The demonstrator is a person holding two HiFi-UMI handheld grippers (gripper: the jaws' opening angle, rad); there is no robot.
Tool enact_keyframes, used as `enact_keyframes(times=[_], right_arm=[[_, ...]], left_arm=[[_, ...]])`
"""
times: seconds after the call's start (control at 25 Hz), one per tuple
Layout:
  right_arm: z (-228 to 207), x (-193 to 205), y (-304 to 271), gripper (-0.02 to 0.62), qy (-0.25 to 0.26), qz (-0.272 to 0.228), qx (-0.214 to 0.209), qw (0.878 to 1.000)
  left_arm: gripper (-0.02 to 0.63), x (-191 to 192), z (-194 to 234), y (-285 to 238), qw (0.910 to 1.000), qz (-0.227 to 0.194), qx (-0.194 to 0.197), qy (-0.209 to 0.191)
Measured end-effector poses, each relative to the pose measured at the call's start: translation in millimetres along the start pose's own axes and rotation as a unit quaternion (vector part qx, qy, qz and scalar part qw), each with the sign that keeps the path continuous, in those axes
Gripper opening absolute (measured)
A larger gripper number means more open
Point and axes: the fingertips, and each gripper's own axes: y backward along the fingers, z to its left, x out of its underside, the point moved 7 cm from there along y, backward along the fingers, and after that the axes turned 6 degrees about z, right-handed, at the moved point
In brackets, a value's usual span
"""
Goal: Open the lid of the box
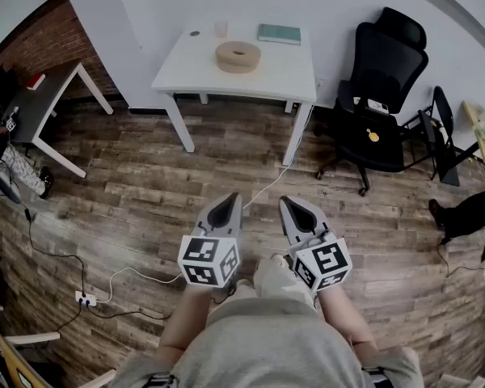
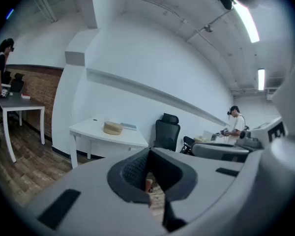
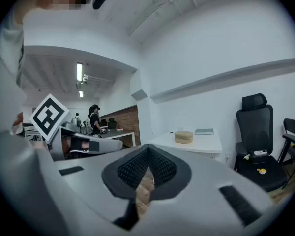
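Note:
A round tan box (image 1: 238, 56) with a lid sits on a white table (image 1: 291, 79) far ahead of me; it also shows small in the left gripper view as the box (image 2: 112, 128) and in the right gripper view as the box (image 3: 184, 136). My left gripper (image 1: 229, 206) and right gripper (image 1: 294, 209) are held low in front of my body over the wooden floor, well short of the table. Both are shut with nothing between the jaws. In their own views the left gripper (image 2: 148, 173) and right gripper (image 3: 146, 171) point toward the table.
A teal book (image 1: 279, 34) and a small cup (image 1: 221, 28) lie at the table's back. A black office chair (image 1: 380, 95) stands right of the table, a grey desk (image 1: 40, 103) at the left. A white cable (image 1: 267, 186) and power strip (image 1: 85, 299) lie on the floor.

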Motion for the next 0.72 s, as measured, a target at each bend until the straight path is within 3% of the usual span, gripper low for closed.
enact_keyframes(times=[0.36,0.72], right_arm=[[43,20,96,-0.003,0.008,0.003,-0.039,0.999],[54,38,153,-0.003,0.008,0.009,-0.048,0.999]], left_arm=[[0.006,40,-76,84,0.9997,-0.007,-0.024,0.008],[0.006,69,-121,113,0.9998,0.001,-0.016,0.014]])
